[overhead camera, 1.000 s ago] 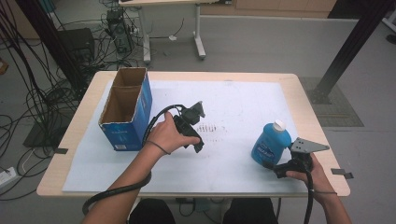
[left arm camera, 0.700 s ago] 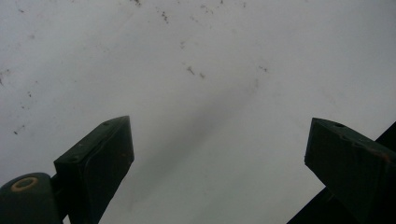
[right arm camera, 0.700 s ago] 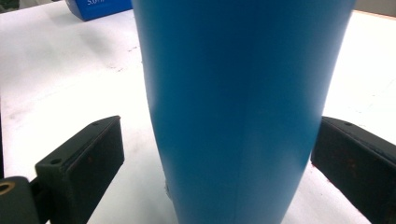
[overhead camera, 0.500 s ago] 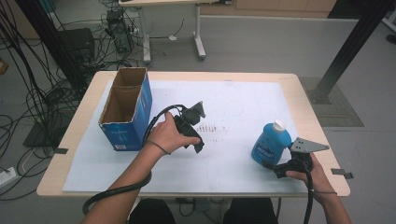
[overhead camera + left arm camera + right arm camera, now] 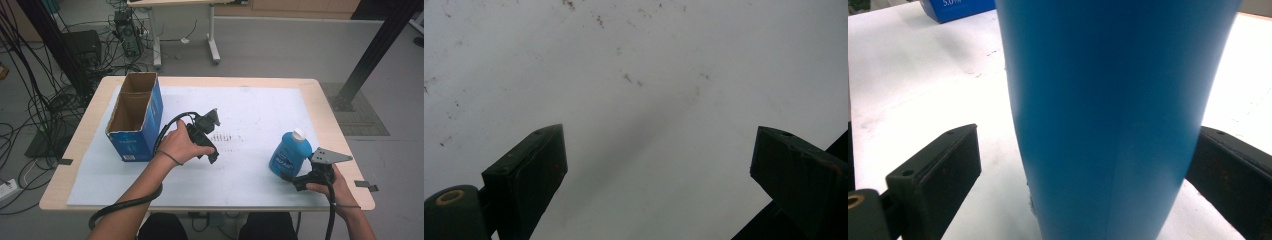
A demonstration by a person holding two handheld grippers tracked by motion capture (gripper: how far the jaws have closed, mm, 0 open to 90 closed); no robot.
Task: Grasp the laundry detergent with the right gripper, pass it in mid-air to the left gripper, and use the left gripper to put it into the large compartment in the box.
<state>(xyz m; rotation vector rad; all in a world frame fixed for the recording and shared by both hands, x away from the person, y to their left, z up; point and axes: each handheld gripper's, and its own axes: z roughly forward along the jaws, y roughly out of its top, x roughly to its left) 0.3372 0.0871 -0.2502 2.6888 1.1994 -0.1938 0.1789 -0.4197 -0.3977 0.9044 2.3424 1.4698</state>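
Note:
A blue bottle (image 5: 286, 154) with a white cap stands upright on the white sheet (image 5: 250, 115) at the front right. My right gripper (image 5: 291, 179) sits low at its base, held by the person's right hand. In the right gripper view the bottle (image 5: 1108, 100) stands between the jaws of this gripper (image 5: 1088, 131). The jaws are open, and a gap shows beside the left fingertip (image 5: 938, 170). My left gripper (image 5: 215, 137) hovers mid-table in the person's left hand. It is open (image 5: 656, 132) over bare sheet, with nothing between its jaws.
An open blue cardboard box (image 5: 135, 120) stands at the left of the table, and its corner (image 5: 955, 9) shows far off in the right gripper view. Dark scuff marks (image 5: 227, 136) dot the sheet's middle. Cables and a table leg lie on the floor beyond.

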